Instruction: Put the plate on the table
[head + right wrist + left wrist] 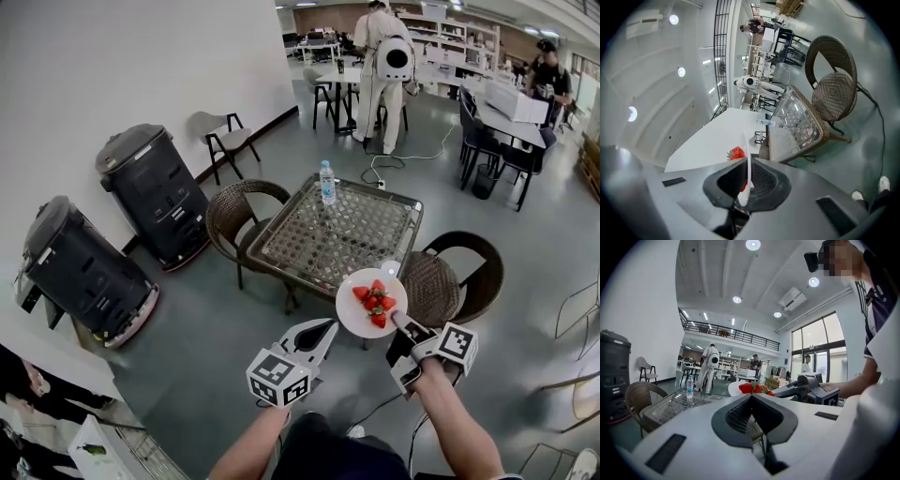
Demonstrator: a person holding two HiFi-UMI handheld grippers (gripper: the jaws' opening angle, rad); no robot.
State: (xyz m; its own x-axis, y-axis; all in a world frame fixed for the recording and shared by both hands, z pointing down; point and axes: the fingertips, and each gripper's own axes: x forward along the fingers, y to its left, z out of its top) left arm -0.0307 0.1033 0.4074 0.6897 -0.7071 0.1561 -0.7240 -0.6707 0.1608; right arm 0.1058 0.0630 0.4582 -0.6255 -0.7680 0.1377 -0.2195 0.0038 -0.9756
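A white plate [361, 317] with several strawberries [375, 302] hangs in the air over the floor, just off the near right corner of the glass-topped wicker table [309, 246]. My right gripper [398, 322] is shut on the plate's near rim. In the right gripper view the plate [748, 154] shows edge-on between the jaws, with a strawberry [736, 153] to its left. My left gripper [326, 328] is shut and holds nothing, a little left of the plate. Its own view shows the left gripper [752, 396], with the plate [735, 388] and the right gripper [806, 391] beyond it.
A water bottle [327, 183] stands at the table's far edge. Wicker chairs sit at the table's left [234, 211] and right [455, 277]. Two dark machines [155, 192] stand by the left wall. A person in white [380, 66] stands far behind.
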